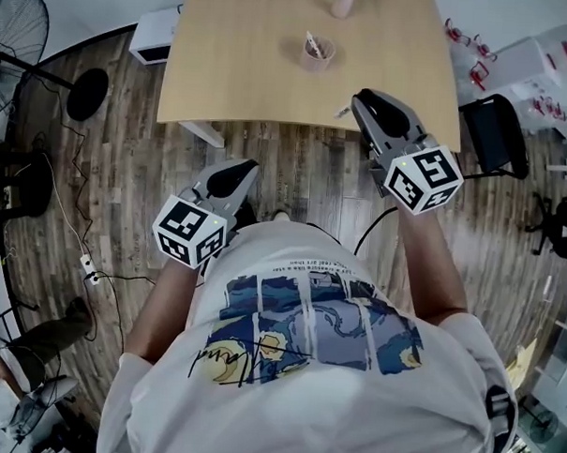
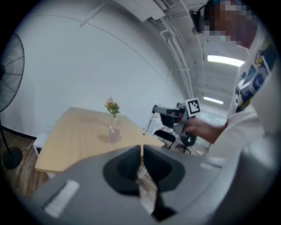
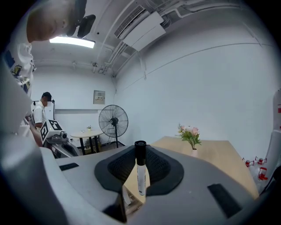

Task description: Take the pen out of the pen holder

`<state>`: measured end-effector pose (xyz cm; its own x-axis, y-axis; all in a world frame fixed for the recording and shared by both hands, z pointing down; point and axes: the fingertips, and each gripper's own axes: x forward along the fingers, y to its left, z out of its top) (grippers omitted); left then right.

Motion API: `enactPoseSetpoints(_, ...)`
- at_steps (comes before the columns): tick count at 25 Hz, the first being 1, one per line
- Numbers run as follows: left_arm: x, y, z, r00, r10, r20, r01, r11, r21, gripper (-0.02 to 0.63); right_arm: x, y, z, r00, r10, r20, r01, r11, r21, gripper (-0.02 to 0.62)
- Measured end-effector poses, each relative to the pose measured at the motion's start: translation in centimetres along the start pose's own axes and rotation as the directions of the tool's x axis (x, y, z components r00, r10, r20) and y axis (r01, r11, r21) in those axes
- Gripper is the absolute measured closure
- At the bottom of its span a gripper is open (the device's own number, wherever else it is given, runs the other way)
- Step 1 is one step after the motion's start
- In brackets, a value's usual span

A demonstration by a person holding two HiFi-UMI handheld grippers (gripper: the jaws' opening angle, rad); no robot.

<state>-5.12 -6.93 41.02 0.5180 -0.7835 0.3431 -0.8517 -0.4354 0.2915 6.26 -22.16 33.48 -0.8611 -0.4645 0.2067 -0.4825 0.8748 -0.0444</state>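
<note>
Our right gripper [image 1: 364,104], right of centre in the head view, is clamped partway closed on the white pen with a black cap [image 3: 140,169]. The pen is clear of the pale pink cylindrical pen holder [image 1: 317,53] on the light wooden tabletop [image 1: 234,68] at the top. Our left gripper [image 2: 141,151] is closed and empty. We should hold the squeeze steady and the pen upright.
</note>
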Motion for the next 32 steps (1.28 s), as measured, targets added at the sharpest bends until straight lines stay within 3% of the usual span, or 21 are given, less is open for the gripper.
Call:
enactPoseSetpoints(19,-0.1,-2.9,-0.6,1.000,0.018,0.021,-0.018,1.000,0.007,0.583,-5.1,4.7,0.4,0.996,0.082,0.020,-0.082,0.997,0.001,0.532)
enactPoseSetpoints(32,0.0,-4.1,-1.3,1.000,0.001,0.017,-0.001,1.000,0.008,0.583,-5.9,5.4,0.3,0.996,0.085,0.019,-0.085,0.996,-0.015,0.532)
